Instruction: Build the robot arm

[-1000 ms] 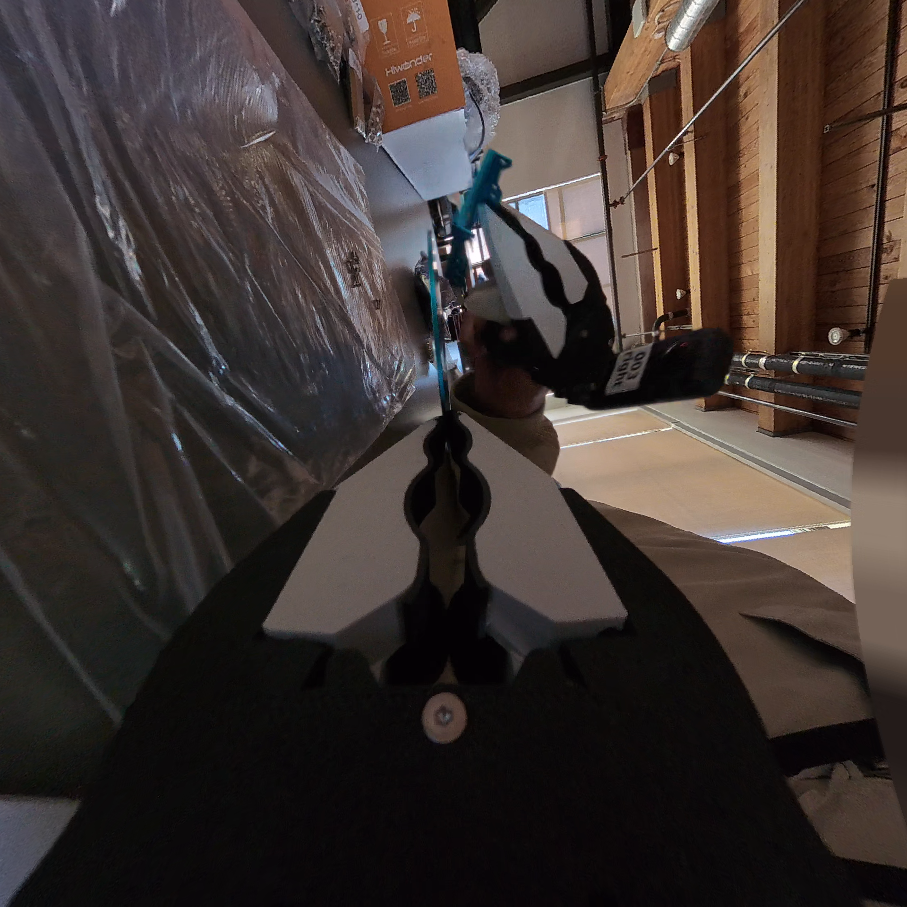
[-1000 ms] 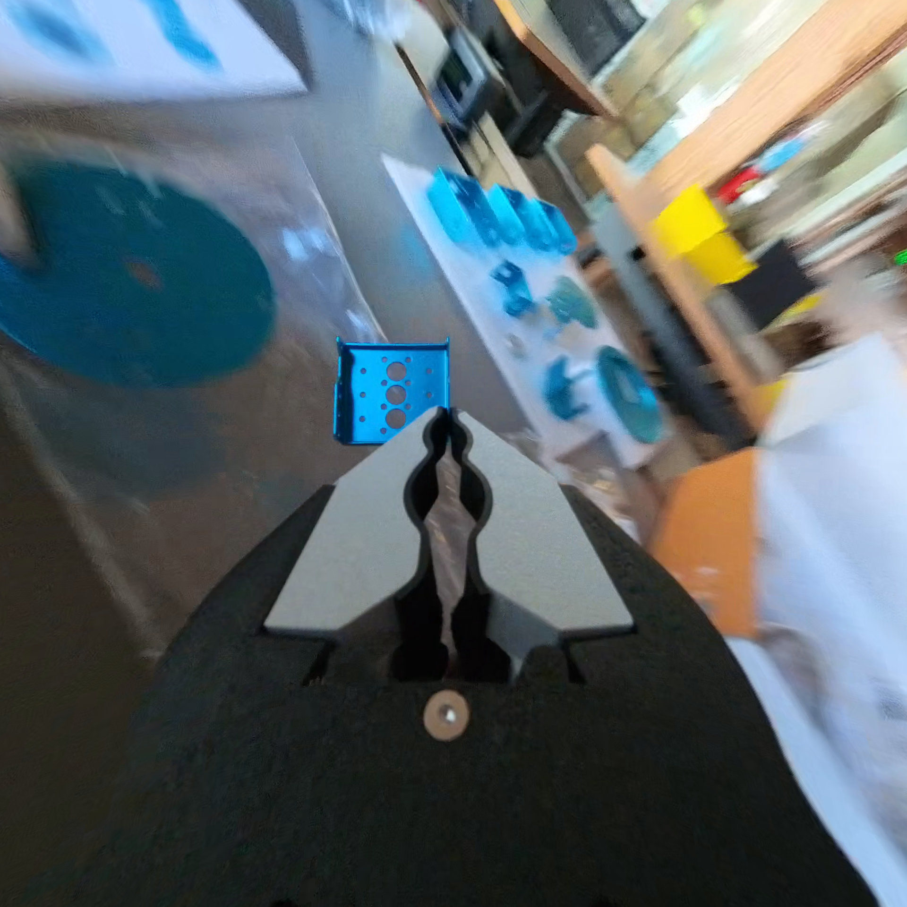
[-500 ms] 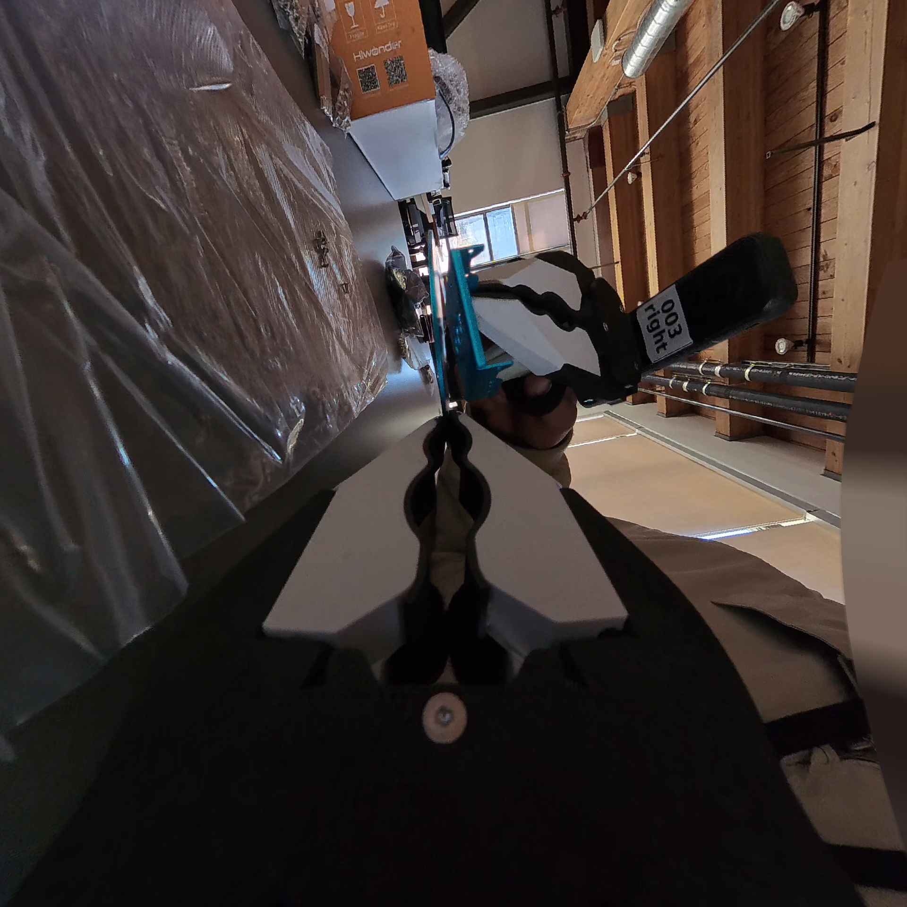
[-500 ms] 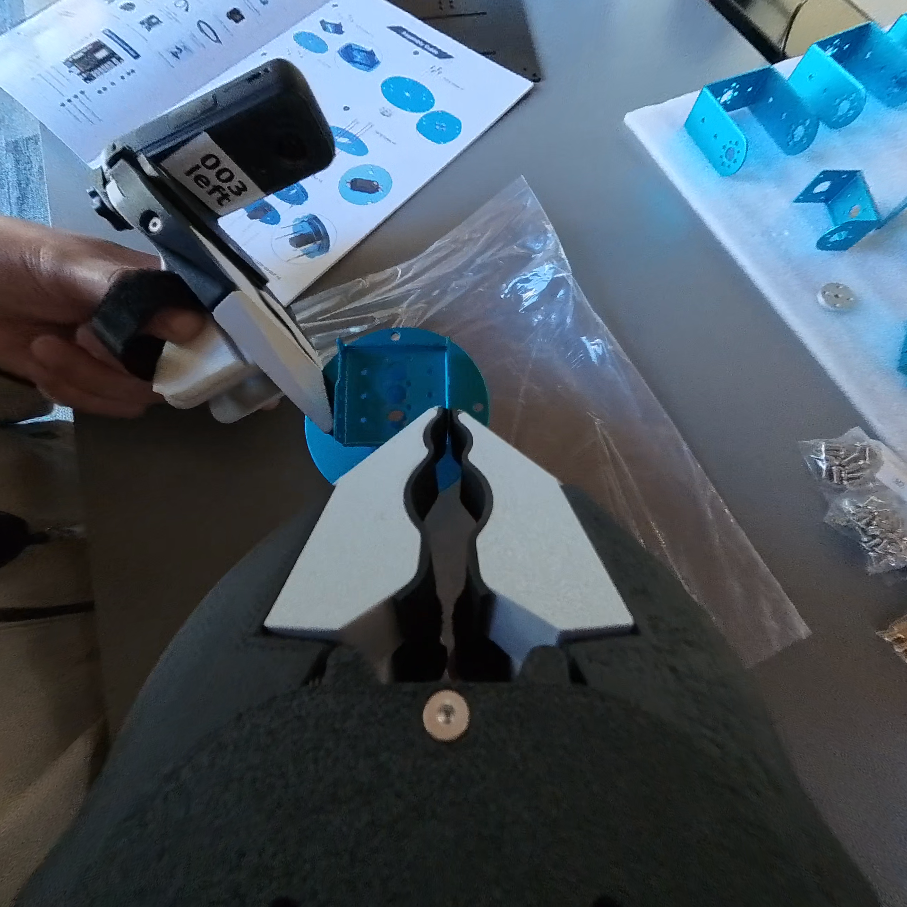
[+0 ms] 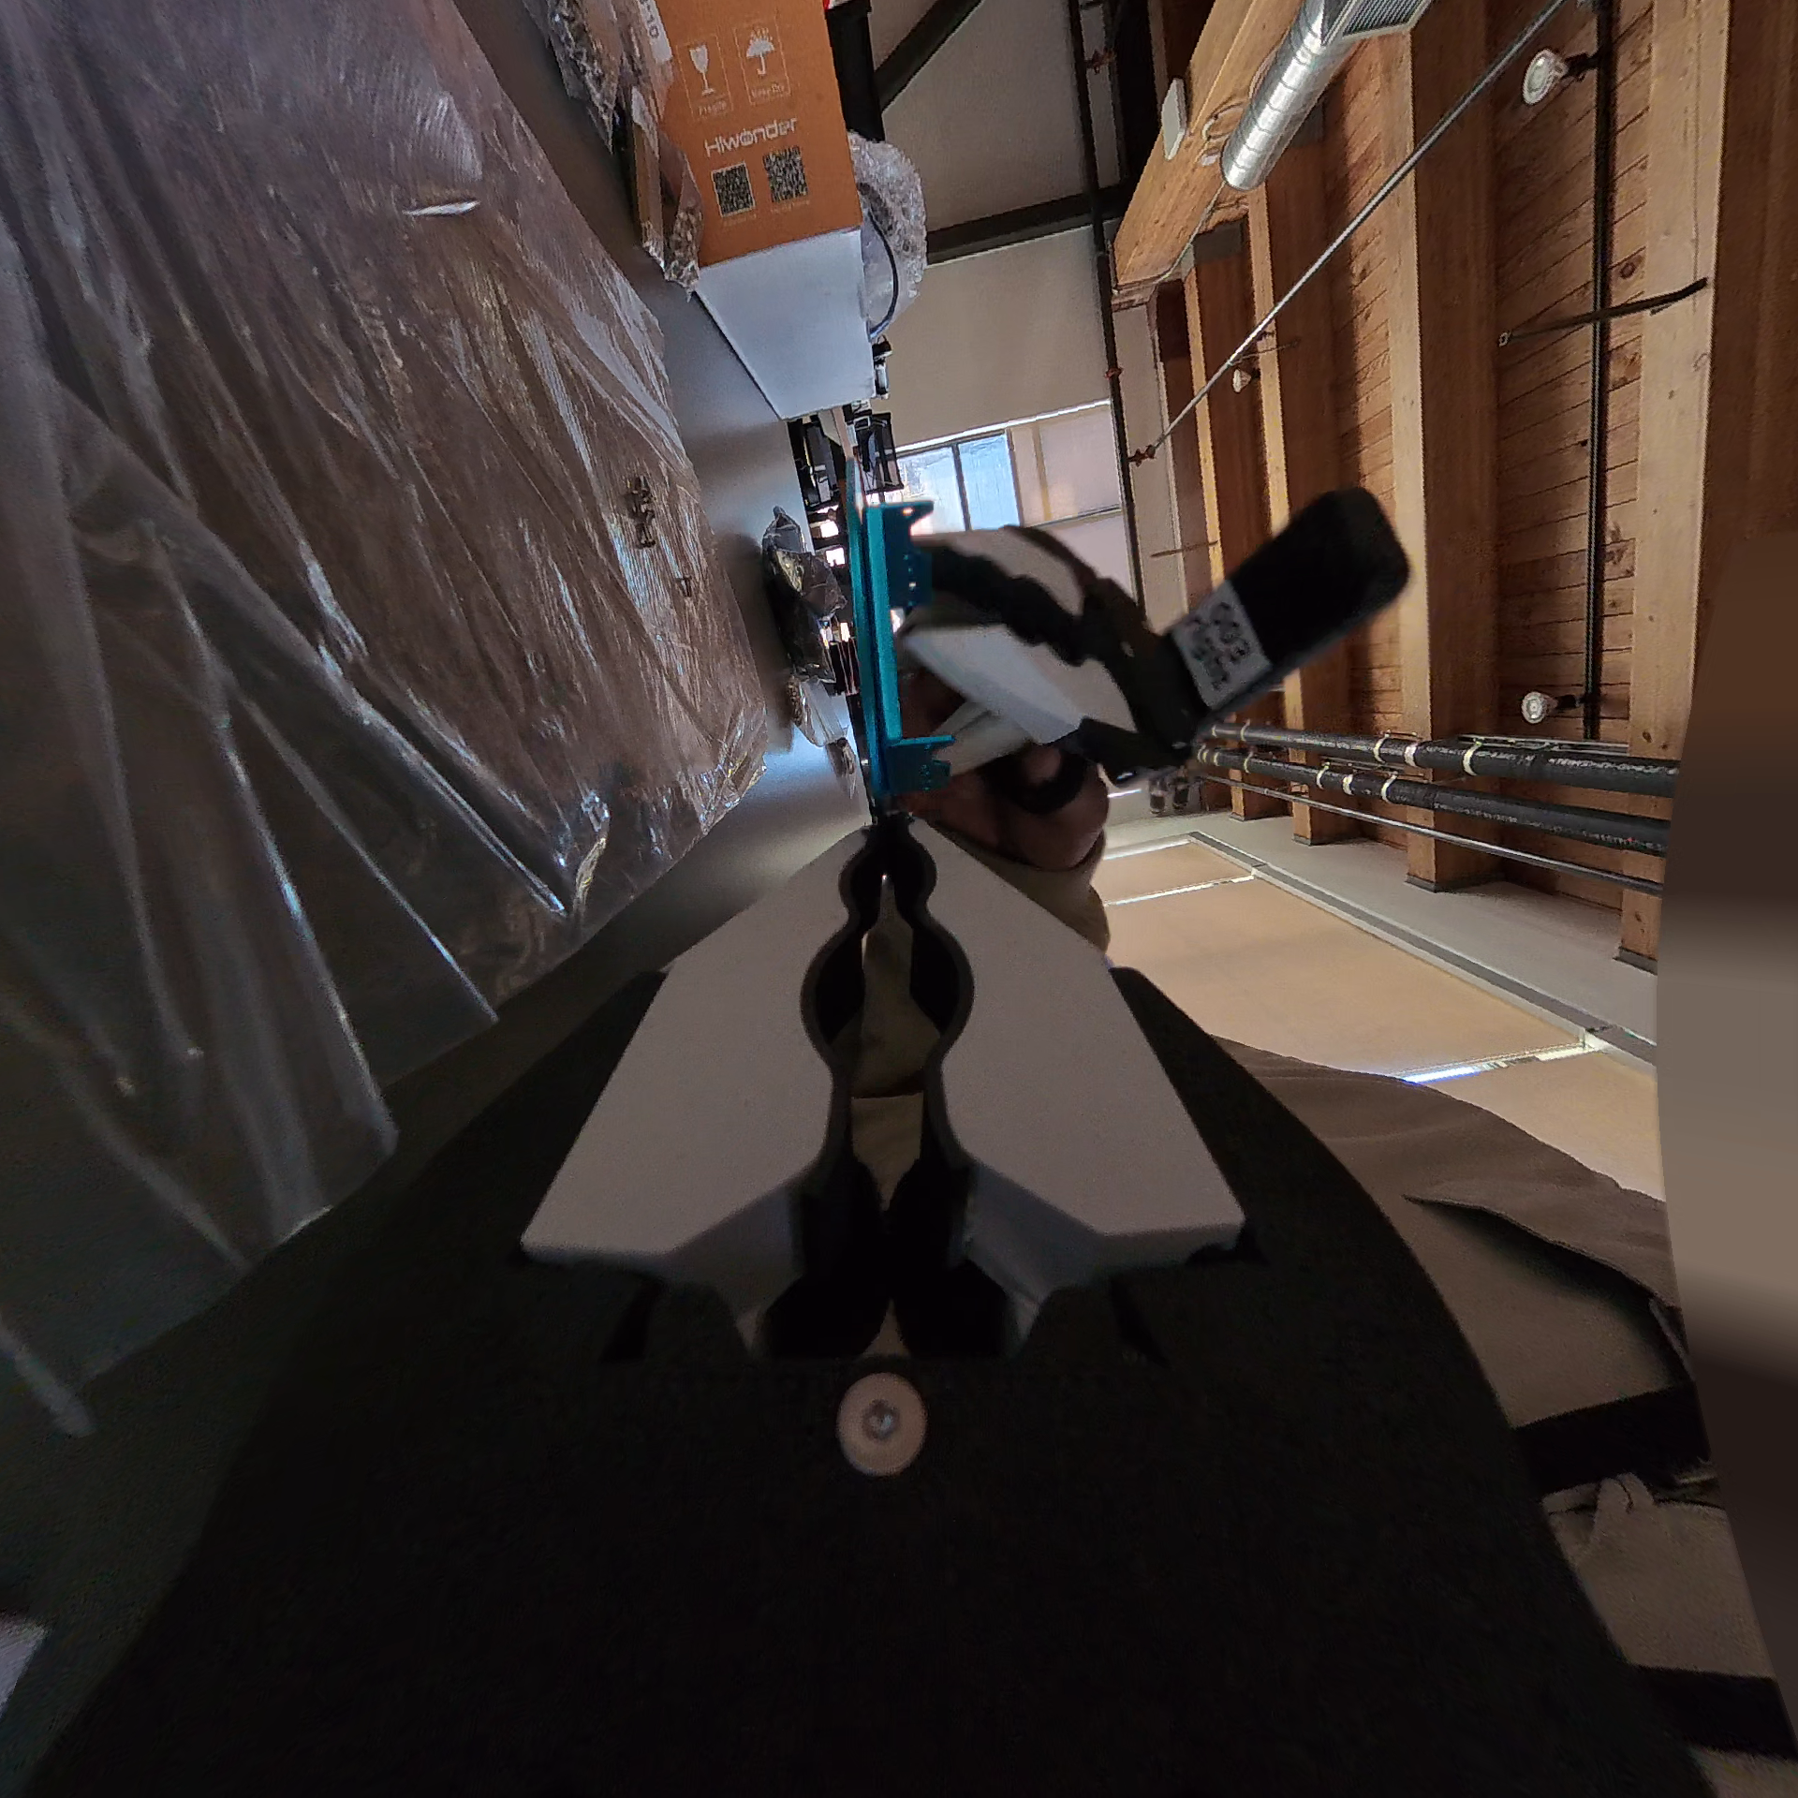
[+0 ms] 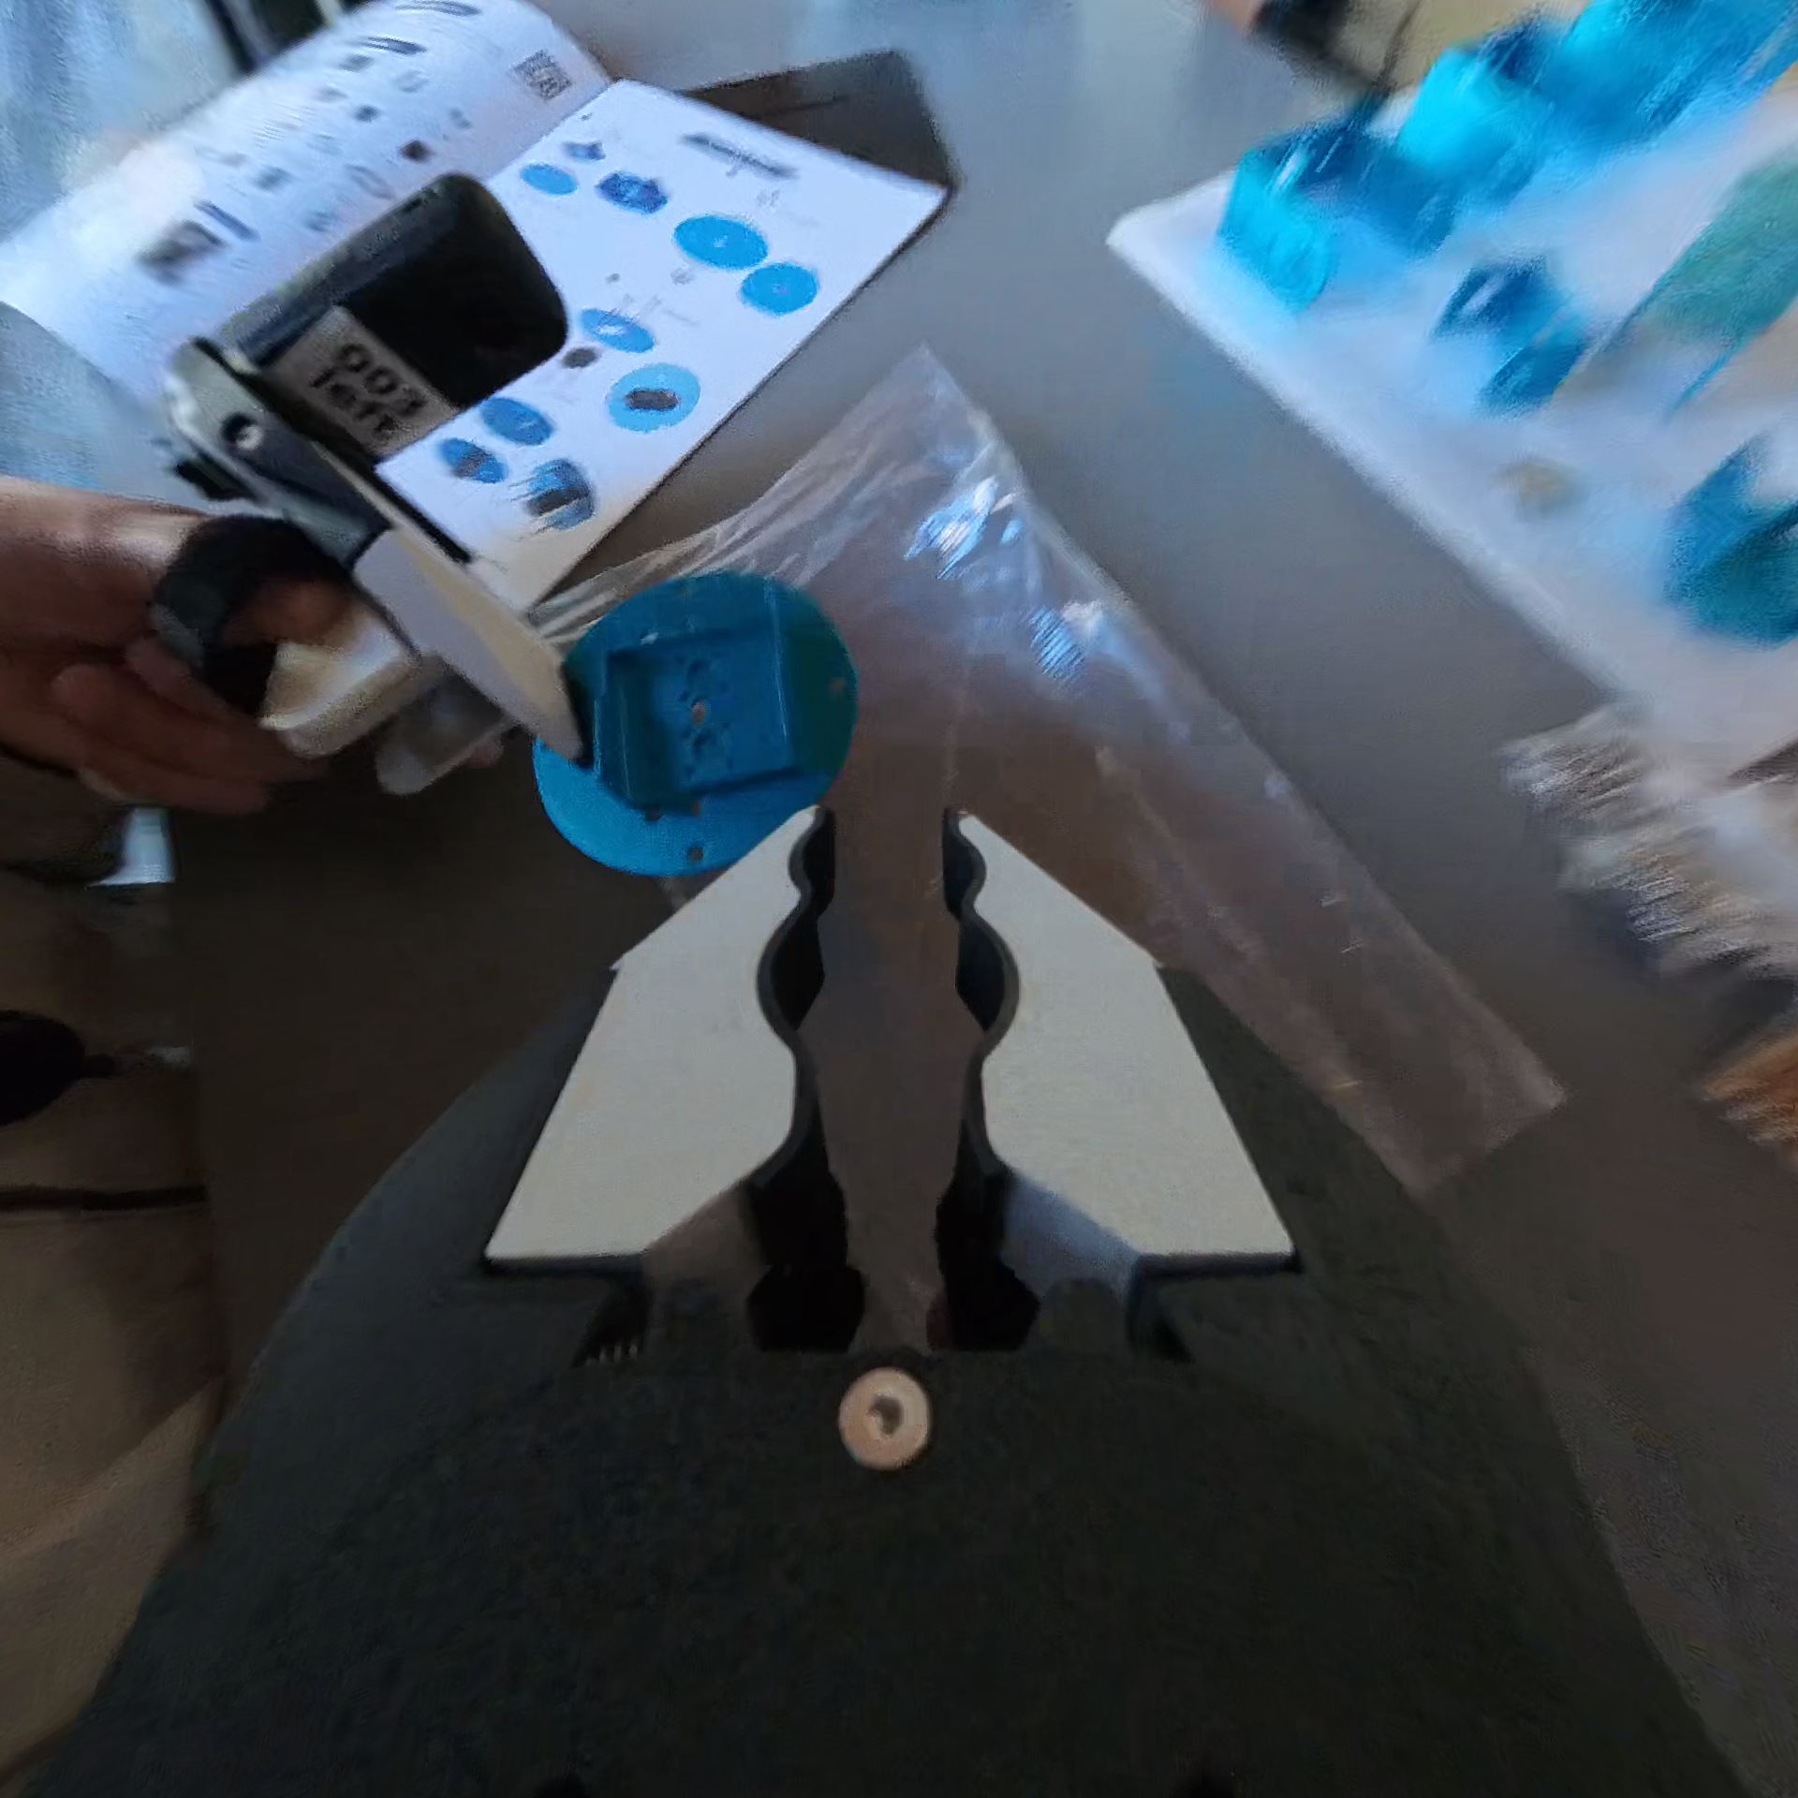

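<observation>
Blue anodised metal, two parts. A round blue disc [image 6: 671, 842] is pinched at its rim by my left hand-held gripper [image 5: 881, 845], whose jaws are closed on the edge. In the left wrist view I see the disc edge-on, roughly parallel to the table [image 6: 1070, 195] and held above it. A blue perforated bracket [image 6: 696, 710] lies flat against the disc's upper face, its flanges pointing away from it. My right hand-held gripper [image 6: 887, 827] has its jaws parted with nothing between them, the tips just beside the disc's near rim. Whether they touch the bracket I cannot tell from either view. Under the disc lies a clear plastic bag [image 6: 1119, 778]. A printed instruction sheet [image 6: 739, 224] sits behind it, and a white foam tray [image 6: 1197, 263] of further blue parts is blurred at right. No fasteners are visible joining bracket and disc.
</observation>
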`<action>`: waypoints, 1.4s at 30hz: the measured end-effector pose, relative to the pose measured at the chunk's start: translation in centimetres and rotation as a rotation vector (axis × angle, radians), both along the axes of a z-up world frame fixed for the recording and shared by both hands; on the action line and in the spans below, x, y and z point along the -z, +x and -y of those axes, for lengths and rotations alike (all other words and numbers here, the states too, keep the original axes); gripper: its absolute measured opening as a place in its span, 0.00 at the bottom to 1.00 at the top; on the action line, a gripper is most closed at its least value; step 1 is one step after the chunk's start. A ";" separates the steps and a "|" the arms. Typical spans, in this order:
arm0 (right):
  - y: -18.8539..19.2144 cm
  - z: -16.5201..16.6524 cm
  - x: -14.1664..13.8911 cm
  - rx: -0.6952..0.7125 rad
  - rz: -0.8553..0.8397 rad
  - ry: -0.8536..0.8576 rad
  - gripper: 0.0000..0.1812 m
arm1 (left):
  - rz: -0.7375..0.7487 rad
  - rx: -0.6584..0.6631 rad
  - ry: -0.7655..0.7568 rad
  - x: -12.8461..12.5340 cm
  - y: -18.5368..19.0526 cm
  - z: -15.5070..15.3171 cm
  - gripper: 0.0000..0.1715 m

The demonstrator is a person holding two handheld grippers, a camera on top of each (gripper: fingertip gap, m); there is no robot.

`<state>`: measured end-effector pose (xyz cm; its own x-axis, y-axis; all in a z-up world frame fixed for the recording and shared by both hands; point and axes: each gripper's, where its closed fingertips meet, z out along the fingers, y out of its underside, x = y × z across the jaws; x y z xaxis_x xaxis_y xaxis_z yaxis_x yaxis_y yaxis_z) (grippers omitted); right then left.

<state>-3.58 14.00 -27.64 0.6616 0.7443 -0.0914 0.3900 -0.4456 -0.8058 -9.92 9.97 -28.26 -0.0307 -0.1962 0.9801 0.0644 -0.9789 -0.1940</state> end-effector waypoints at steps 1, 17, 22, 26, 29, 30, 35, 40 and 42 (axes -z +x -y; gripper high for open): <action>-0.4 0.8 0.8 -0.033 -0.079 -0.107 0.12 | 0.002 -0.003 0.000 0.0 -0.1 -0.1 0.00; -2.2 0.8 1.5 -0.031 -0.730 -0.726 0.00 | -0.101 -0.064 0.050 1.1 -0.8 -0.9 0.11; -1.4 -1.1 3.1 0.070 -0.711 -0.772 0.00 | -0.146 -0.153 0.049 1.6 -2.4 -1.6 0.08; -0.9 -2.5 4.5 0.136 -0.630 -0.743 0.00 | -0.180 -0.187 0.074 1.8 -3.1 -2.2 0.02; -0.7 -2.8 5.2 0.160 -0.545 -0.708 0.01 | -0.234 -0.173 0.163 1.7 -3.6 -1.9 0.02; -0.3 -3.0 5.7 0.182 -0.482 -0.671 0.02 | -0.257 -0.160 0.202 1.6 -3.8 -1.6 0.02; 0.7 -3.5 6.5 0.217 -0.245 -0.524 0.05 | -0.393 -0.106 0.437 1.0 -5.4 -0.8 0.10; 1.3 -3.6 6.8 0.217 -0.083 -0.415 0.09 | -0.457 -0.124 0.567 0.1 -7.5 0.1 0.13; 1.7 -3.6 6.7 0.231 -0.008 -0.363 0.12 | -0.493 -0.150 0.605 0.1 -8.5 0.6 0.14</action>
